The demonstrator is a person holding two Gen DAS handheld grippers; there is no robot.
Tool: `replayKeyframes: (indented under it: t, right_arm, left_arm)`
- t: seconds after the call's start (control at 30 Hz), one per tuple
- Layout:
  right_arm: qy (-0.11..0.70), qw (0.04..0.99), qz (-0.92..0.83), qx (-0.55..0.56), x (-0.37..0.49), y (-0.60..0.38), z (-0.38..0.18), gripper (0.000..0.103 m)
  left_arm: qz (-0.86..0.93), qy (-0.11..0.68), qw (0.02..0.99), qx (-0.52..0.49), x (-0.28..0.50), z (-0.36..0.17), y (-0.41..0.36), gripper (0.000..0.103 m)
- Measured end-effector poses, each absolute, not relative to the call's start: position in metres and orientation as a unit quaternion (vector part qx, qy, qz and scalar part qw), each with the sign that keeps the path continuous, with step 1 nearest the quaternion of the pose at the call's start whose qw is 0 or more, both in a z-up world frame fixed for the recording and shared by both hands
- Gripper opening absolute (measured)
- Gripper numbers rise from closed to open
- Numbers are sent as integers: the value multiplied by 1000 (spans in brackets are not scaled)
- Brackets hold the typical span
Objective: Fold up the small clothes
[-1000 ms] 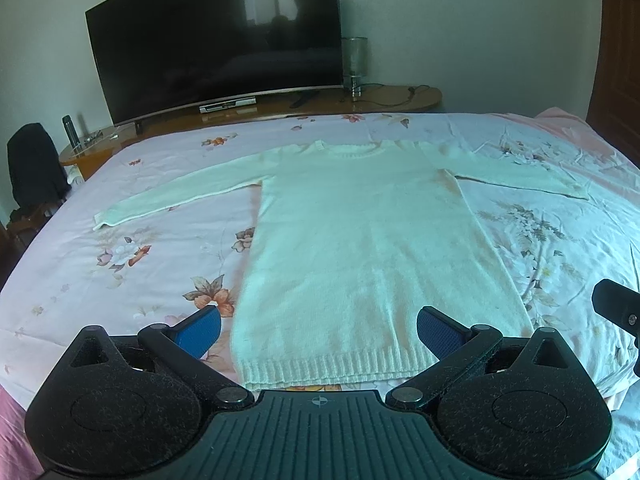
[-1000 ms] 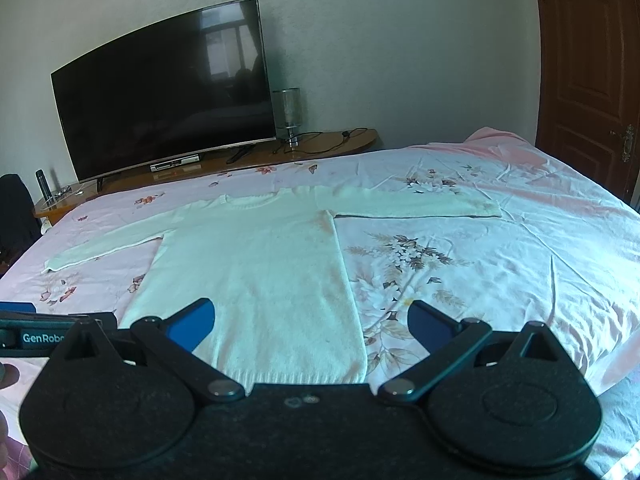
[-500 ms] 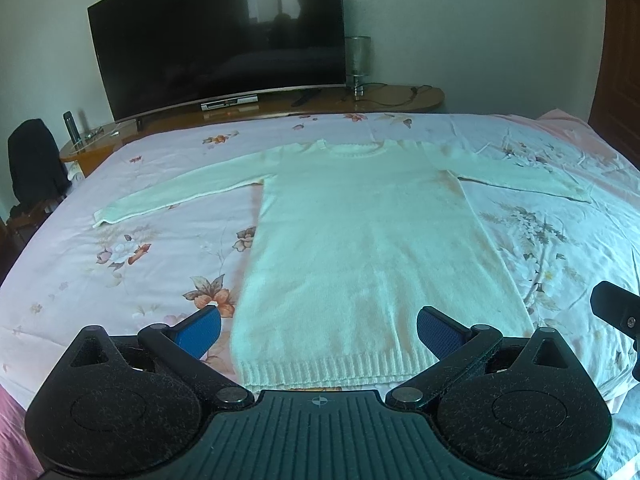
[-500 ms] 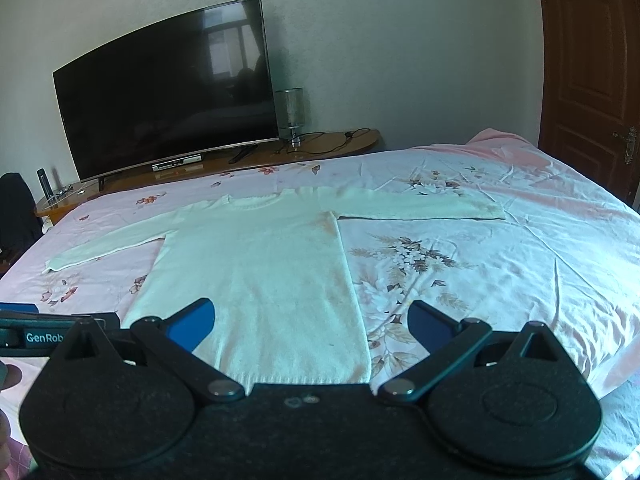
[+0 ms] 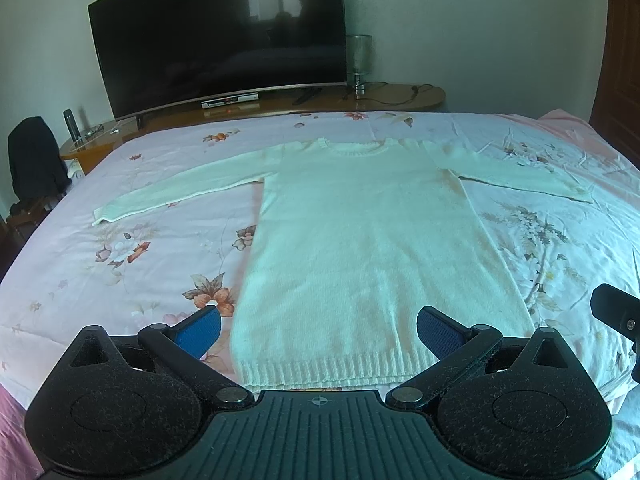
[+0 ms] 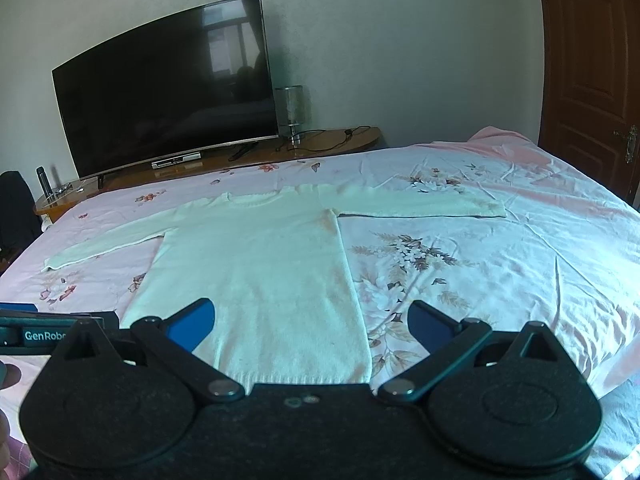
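A white long-sleeved knit sweater lies flat, face up, on the bed with both sleeves spread sideways and its ribbed hem nearest me. It also shows in the right wrist view. My left gripper is open and empty, hovering above the hem. My right gripper is open and empty above the hem's right part. Part of the left gripper shows at the right wrist view's left edge.
The bed has a pink floral sheet. Beyond it a wooden stand carries a large dark TV and a glass lamp. A dark chair stands at the left, a brown door at the right.
Both grippers have drifted very slightly; the view is nearly the same. The sweater has not moved and both grippers stay open.
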State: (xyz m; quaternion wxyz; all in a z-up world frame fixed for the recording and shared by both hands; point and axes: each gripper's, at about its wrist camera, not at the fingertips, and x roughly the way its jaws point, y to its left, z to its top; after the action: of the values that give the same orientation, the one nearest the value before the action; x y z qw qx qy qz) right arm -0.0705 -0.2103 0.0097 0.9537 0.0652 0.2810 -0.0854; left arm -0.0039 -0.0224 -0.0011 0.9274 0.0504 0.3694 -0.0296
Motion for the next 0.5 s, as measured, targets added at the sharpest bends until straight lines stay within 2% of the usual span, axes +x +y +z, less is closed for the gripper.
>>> replayKeyframes:
  t: [0.5]
  right_arm:
    - [283,953,-88,64,-62,-215,6,103]
  left_arm:
    - [-26,376,925,49,10,-4,-25,103]
